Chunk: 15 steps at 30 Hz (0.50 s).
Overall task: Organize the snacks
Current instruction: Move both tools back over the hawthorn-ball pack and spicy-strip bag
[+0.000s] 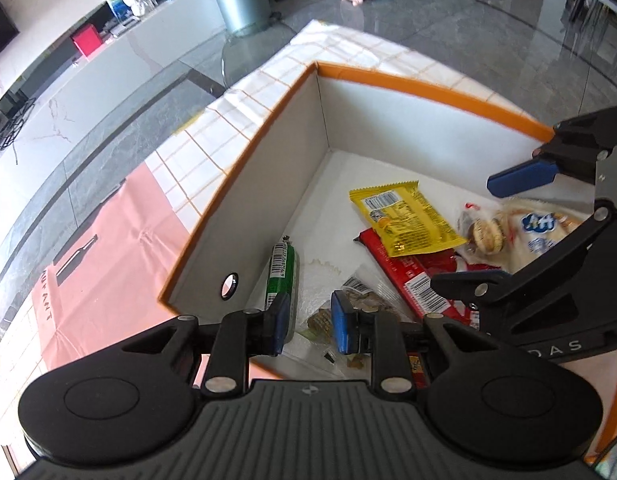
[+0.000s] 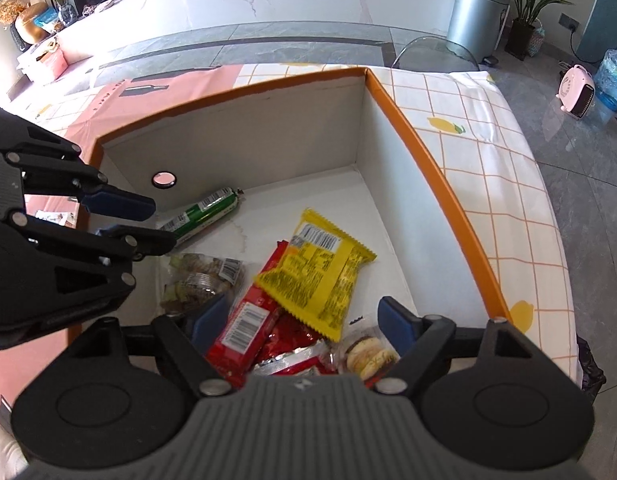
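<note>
Snacks lie in orange-rimmed box. We see left gripper narrowly parted, gripping nothing; right gripper spread wide, empty, above red wrapper.

Worktop: you have it fully draped in a cloth.
Cloth: white with an orange grid and lemon prints on your right; a pink panel with a black bottle graphic on your left.
Box: orange-rimmed, white inside, open-topped, resting directly on your cloth, spanning pink and gridded parts.
</note>
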Available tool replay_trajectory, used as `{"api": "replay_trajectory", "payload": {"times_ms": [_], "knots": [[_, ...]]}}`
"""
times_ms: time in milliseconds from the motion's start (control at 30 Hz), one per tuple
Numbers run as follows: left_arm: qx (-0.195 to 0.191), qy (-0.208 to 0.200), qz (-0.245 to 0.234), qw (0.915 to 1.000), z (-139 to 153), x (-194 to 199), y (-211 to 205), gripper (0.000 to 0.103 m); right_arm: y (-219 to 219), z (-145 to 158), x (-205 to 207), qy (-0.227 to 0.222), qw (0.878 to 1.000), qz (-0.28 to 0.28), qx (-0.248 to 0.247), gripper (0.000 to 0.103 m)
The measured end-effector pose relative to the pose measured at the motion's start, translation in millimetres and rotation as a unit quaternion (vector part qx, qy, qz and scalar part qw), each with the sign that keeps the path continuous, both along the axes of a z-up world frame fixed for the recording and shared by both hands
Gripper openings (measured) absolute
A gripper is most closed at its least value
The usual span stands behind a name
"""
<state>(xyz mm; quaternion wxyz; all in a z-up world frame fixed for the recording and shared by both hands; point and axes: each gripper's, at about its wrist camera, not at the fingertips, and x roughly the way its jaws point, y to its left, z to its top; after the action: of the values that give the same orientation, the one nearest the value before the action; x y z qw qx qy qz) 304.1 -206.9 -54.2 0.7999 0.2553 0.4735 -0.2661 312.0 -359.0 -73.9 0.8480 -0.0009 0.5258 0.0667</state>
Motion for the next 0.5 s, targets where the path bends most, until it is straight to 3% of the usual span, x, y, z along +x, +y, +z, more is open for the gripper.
{"api": "replay_trajectory", "payload": {"times_ms": [233, 367, 500], "knots": [[-0.076, -0.052, 0.024, 0.9954, 28, -46, 32, 0.030, 12, 31, -42, -0.061, 0.998, -0.002, -0.002, 0.080], [-0.129, -0.071, 0.069, 0.9866, 31, -76, 62, 0.030, 20, 40, -77, -0.103, 0.994, -0.015, 0.031, 0.082], [-0.156, -0.087, 0.109, 0.9779, 30, -103, 91, 0.030, 34, 43, -107, -0.140, 0.989, -0.030, 0.048, 0.083]]}}
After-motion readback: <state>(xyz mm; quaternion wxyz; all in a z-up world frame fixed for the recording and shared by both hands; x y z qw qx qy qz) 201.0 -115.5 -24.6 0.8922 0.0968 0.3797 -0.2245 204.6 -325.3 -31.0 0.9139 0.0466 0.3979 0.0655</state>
